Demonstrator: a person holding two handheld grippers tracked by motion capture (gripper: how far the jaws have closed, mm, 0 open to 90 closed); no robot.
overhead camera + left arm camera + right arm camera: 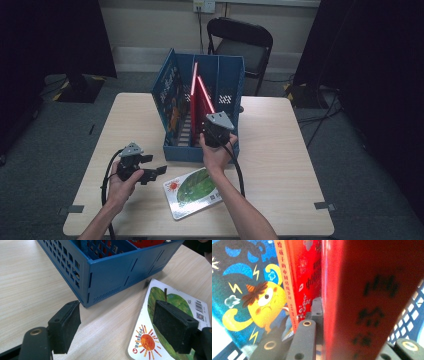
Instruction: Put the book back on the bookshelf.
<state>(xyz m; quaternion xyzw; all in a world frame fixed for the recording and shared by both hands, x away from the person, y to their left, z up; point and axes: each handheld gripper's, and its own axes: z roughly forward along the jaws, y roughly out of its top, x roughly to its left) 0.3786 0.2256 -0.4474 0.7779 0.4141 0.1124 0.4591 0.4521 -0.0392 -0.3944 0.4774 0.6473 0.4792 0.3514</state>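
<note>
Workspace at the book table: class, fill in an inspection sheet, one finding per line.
Surface: pale wooden table, tape marks at its edges.
Job's things: blue file rack holding a blue picture book and two red books; right gripper grips the nearer red book. Leaf-cover book lies flat in front.
Clutter: nothing seen.
Grippers: left gripper open, empty; right gripper shut on the red book.
Cables: black cable trails from the right gripper.
Surroundings: folding chair, black curtains.

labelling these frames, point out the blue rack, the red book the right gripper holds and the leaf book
blue rack [182, 151]: high view, front wall
red book [372, 297]: right gripper view, spine
leaf book [175, 300]: left gripper view, green leaf on cover
</note>
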